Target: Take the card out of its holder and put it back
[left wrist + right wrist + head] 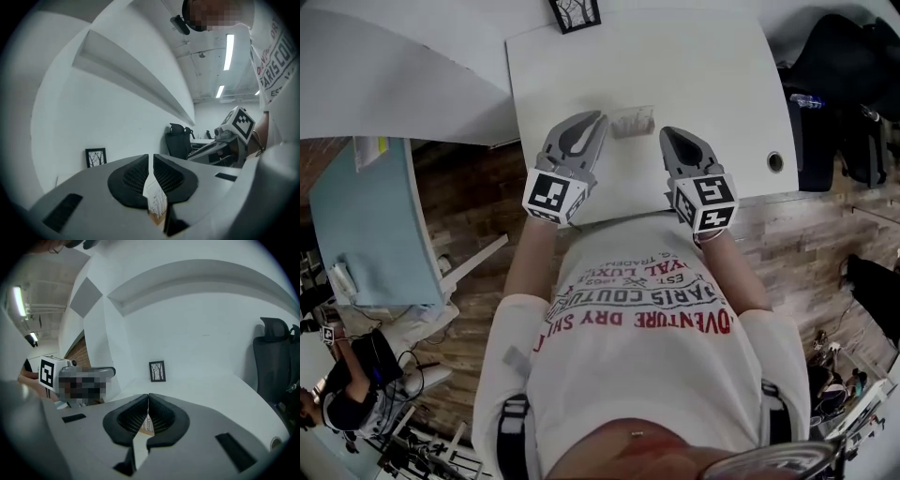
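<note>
A small pale card in its holder [633, 123] stands on the white table [694, 66], between the tips of my two grippers. My left gripper [596, 120] sits just left of it and my right gripper [666, 134] just right of it. In the left gripper view the jaws [150, 161] are closed to a thin slit, and the printed card with its brown base [157, 201] shows through the opening below the pads. In the right gripper view the jaws [148, 397] meet at the tips, with the card [147, 425] visible past them. Neither gripper visibly holds the card.
A small black-framed tree picture [575, 13] stands at the table's far edge. A cable hole [775, 161] lies near the table's right side. A black office chair [839, 75] stands to the right, and a pale blue table [366, 225] to the left.
</note>
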Action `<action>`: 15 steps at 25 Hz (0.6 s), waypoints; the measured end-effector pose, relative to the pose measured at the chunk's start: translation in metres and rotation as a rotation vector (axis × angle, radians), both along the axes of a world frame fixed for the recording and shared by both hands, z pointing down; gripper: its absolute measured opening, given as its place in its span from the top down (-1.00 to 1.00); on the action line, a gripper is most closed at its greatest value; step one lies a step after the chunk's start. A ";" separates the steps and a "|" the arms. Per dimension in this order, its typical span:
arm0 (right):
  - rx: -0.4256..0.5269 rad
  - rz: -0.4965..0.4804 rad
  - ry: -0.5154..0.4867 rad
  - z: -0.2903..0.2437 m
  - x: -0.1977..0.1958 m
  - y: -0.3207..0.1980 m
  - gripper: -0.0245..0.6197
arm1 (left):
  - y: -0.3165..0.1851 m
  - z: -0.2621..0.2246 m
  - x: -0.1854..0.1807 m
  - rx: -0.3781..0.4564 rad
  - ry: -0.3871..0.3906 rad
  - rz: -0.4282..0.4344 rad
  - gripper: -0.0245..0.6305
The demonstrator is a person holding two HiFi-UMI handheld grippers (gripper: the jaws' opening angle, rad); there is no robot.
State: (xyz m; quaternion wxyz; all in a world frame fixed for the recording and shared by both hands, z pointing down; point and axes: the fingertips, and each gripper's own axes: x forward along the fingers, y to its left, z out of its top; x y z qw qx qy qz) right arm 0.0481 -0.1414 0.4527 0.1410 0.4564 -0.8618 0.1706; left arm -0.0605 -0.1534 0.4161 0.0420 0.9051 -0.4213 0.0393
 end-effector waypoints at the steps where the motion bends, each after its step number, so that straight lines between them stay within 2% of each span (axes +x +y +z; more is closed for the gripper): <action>1: 0.011 -0.001 -0.006 -0.004 -0.003 0.000 0.85 | 0.005 -0.003 -0.005 0.000 0.008 -0.036 0.77; 7: 0.096 -0.015 -0.030 -0.030 -0.027 0.004 0.85 | 0.030 -0.029 -0.036 -0.019 0.082 -0.223 0.81; 11: 0.153 -0.013 -0.034 -0.041 -0.043 0.002 0.85 | 0.032 -0.038 -0.058 -0.014 0.059 -0.333 0.81; 15: 0.187 -0.015 -0.016 -0.045 -0.054 0.004 0.85 | 0.036 -0.031 -0.074 -0.041 0.043 -0.400 0.81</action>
